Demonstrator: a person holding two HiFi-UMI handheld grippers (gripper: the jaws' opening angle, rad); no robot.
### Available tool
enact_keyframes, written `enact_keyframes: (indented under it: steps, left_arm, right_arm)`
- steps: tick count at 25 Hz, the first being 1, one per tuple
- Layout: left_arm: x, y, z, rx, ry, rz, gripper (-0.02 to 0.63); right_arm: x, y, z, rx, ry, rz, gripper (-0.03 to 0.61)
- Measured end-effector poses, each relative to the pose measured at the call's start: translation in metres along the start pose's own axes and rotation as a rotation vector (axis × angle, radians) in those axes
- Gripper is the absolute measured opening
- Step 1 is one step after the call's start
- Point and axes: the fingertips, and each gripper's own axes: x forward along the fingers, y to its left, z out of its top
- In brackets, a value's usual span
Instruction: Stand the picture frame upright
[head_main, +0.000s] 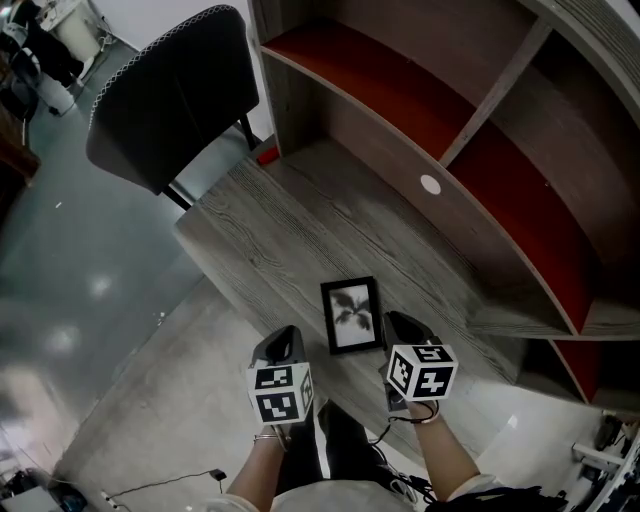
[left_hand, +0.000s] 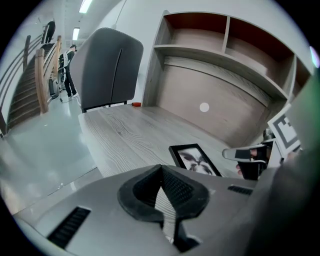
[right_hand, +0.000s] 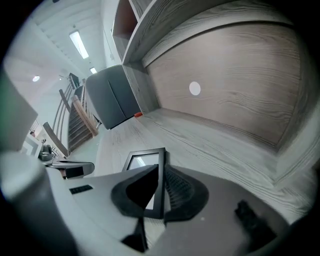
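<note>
The right gripper (right_hand: 160, 186) is pinching the right-hand rim of the picture frame (head_main: 352, 316) between its jaws, probably because that thin edge is offering the only purchase for tipping a flat frame up. The frame is lying face up near the front of the worktop (head_main: 270, 222), directly between the two grippers. The left gripper (left_hand: 161, 174) is hovering just beside the frame's left edge with its jaws together on nothing, seemingly standing ready to steady the frame
</note>
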Motion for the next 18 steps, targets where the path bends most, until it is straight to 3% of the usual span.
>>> enact_keyframes:
  steps: [7, 10, 18]
  left_arm:
    - [0.012, 0.000, 0.002, -0.004, 0.008, -0.001, 0.012]
    - [0.017, 0.000, 0.004, -0.013, 0.009, -0.001, 0.012]
    - [0.028, 0.006, 0.006, -0.038, 0.019, -0.003, 0.012]
  right_arm:
    - [0.016, -0.001, -0.005, -0.006, 0.041, 0.043, 0.040]
    - [0.022, -0.001, -0.008, -0.013, 0.069, 0.054, 0.098]
    - [0.039, 0.006, -0.015, -0.012, 0.134, 0.105, 0.118]
